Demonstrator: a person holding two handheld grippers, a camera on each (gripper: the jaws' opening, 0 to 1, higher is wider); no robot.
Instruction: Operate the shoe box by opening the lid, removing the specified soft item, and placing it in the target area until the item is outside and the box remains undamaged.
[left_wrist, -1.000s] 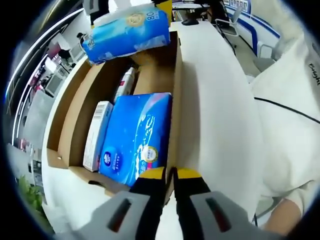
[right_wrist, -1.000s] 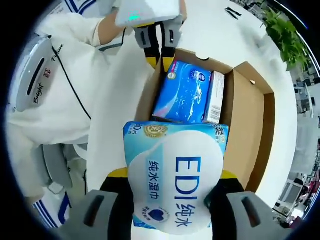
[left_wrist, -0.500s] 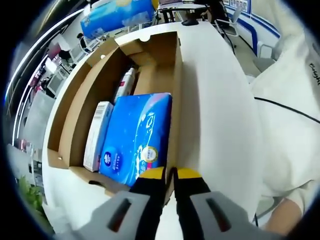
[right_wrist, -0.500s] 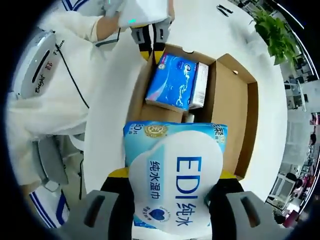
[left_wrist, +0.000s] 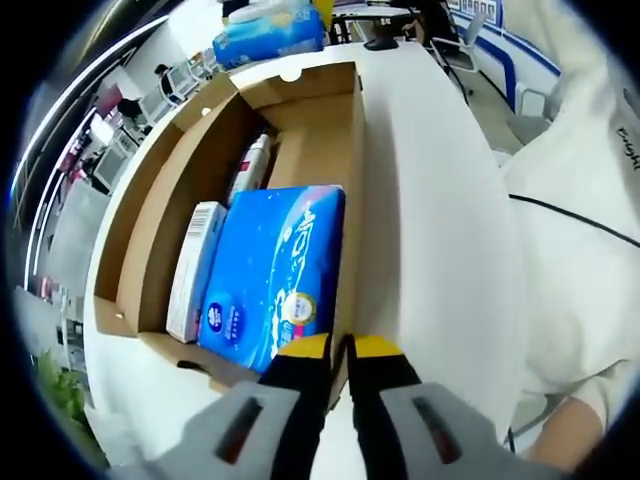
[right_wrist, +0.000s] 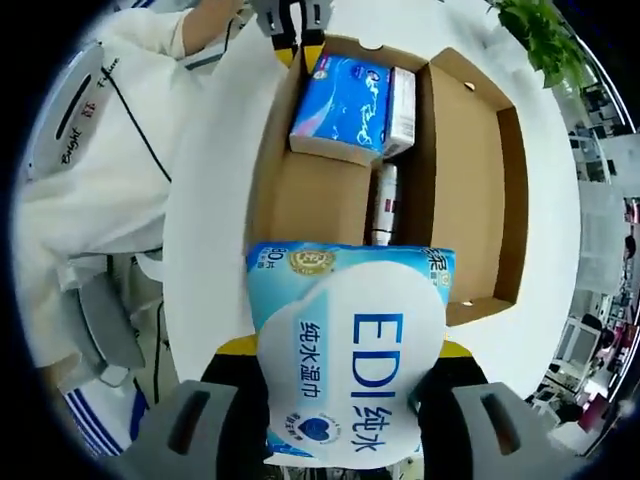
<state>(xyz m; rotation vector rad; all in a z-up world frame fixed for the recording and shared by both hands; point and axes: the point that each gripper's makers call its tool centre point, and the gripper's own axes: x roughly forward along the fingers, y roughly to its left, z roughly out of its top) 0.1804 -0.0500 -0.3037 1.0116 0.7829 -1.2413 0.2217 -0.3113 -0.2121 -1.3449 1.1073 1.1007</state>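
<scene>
The brown cardboard shoe box (left_wrist: 310, 150) lies open on a white table, its lid (left_wrist: 135, 215) folded out flat. Inside are a blue soft pack (left_wrist: 270, 275), a white carton (left_wrist: 195, 270) and a slim tube (left_wrist: 250, 170). My left gripper (left_wrist: 340, 352) is shut on the box's near side wall. My right gripper (right_wrist: 345, 348) is shut on a light-blue EDI wet-wipes pack (right_wrist: 350, 370), held in the air outside the box (right_wrist: 320, 205). That pack (left_wrist: 268, 32) hangs beyond the box's far end in the left gripper view. The left gripper (right_wrist: 290, 22) shows at the box's far corner.
The white table (left_wrist: 430, 220) runs alongside the box. A person in white clothes (left_wrist: 585, 250) stands close to its edge. A green plant (right_wrist: 540, 35) and a grey chair (right_wrist: 100, 330) sit off the table. Desks and office chairs lie farther back.
The right gripper has lifted the wet-wipes pack out and carried it back past the box's far end. The left gripper and the box have stayed put.
</scene>
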